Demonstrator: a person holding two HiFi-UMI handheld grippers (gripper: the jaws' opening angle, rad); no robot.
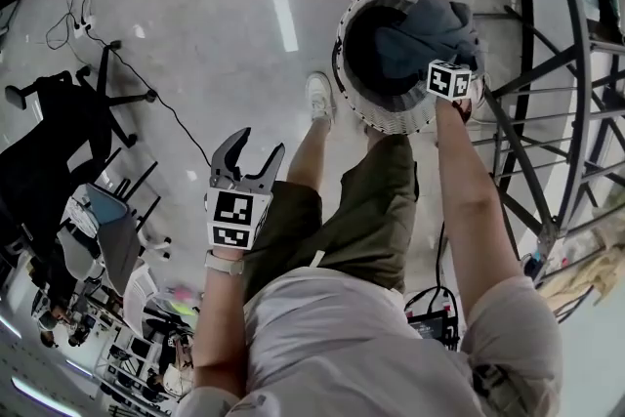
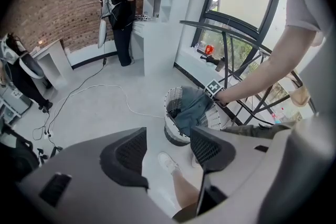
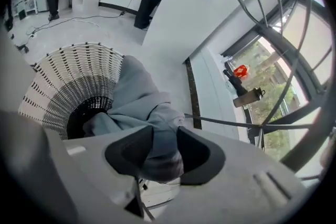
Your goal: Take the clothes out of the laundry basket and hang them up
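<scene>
Firmly between right tongs (image 3: 164,140): grey garment (image 3: 137,96)

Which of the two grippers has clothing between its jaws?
The right gripper, over the laundry basket: its jaws pinch a grey garment. The left gripper has its jaws apart with nothing between them.

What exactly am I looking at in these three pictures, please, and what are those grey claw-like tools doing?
No robot here: a person holds a two-jaw tool in each hand. One picture comes from a head camera looking down; the other two from cameras on the tools. The left gripper is open and empty. The right gripper has its jaws closed on a grey garment draped over the white laundry basket, which stands on the floor beside a metal rack.
</scene>
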